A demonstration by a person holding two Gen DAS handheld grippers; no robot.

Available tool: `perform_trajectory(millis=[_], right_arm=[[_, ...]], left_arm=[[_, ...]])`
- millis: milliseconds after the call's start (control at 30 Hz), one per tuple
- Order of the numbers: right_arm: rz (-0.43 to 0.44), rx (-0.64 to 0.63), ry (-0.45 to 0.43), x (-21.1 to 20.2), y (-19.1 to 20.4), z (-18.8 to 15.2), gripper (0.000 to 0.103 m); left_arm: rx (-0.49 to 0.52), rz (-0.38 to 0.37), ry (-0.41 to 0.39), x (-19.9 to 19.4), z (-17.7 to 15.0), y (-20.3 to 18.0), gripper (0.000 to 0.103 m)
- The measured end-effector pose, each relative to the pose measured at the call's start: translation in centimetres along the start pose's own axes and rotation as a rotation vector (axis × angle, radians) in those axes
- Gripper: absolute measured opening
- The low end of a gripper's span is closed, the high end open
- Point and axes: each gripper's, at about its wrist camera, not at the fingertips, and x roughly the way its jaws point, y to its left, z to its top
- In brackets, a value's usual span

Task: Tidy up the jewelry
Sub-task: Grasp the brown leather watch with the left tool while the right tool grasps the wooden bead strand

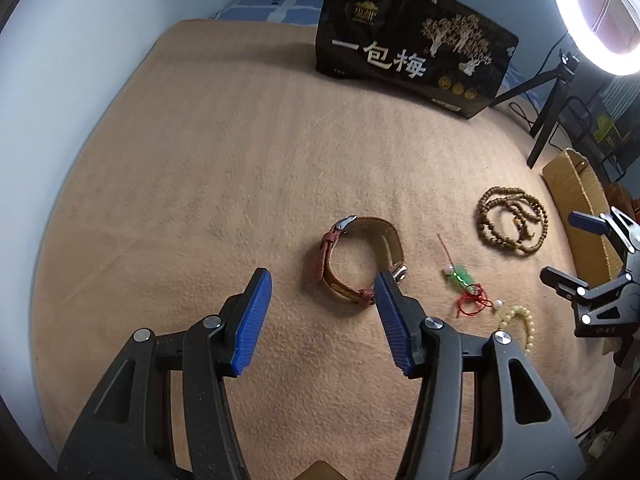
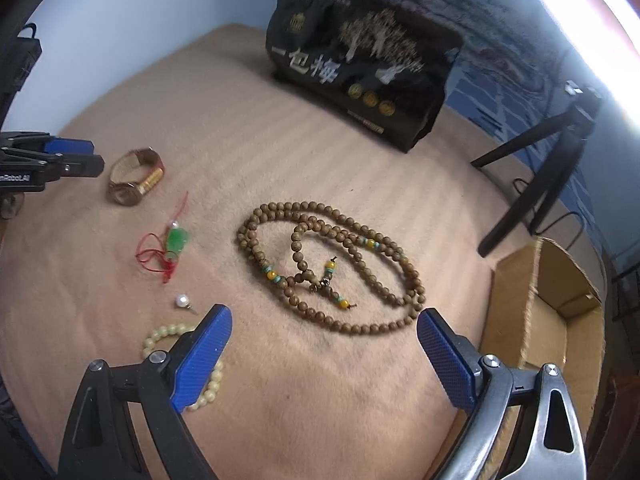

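Left wrist view: left gripper (image 1: pixel 320 286) hanging open, empty, over watch (image 1: pixel 360 258) mid-frame; right gripper (image 2: pixel 322 322) gaping wide, empty, below bead necklace (image 2: pixel 328 270).

You get glare from the round white ring lamp (image 1: pixel 600 16) at the upper right, blown out in both views. The tan fleece blanket (image 1: pixel 240 160) is evenly lit, shadows soft. Fisheye edges bend and darken; the right view is slightly blurred.

left wrist: steep down, near watch (image 1: pixel 360 260) | right wrist: steep down, near beads (image 2: pixel 328 272) | shared: both
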Motion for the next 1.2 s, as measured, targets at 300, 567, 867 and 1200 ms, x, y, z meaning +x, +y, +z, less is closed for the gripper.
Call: perform_trajectory(millis=[300, 567, 867, 1200], right_arm=[[-0.051, -0.095, 0.046, 3.8, 0.9, 1.8, 0.095], [-0.064, -0.138, 0.06, 5.5, 0.6, 3.7, 0.095], [0.001, -0.07, 0.085, 8.0, -1.2, 6.0, 0.103], [0.127, 0.036, 0.093, 8.6, -3.1, 6.2, 0.085]], left_arm=[[0.005, -0.01, 0.031, 1.9, 0.4, 0.1, 0.055], [0.002, -0.016, 0.044, 3.0, 0.9, 0.5, 0.055], [-0.017, -0.037, 0.054, 3.9, 1.6, 0.9, 0.046], [-0.015, -0.026, 0.054, 4.2, 1.6, 0.9, 0.019]])
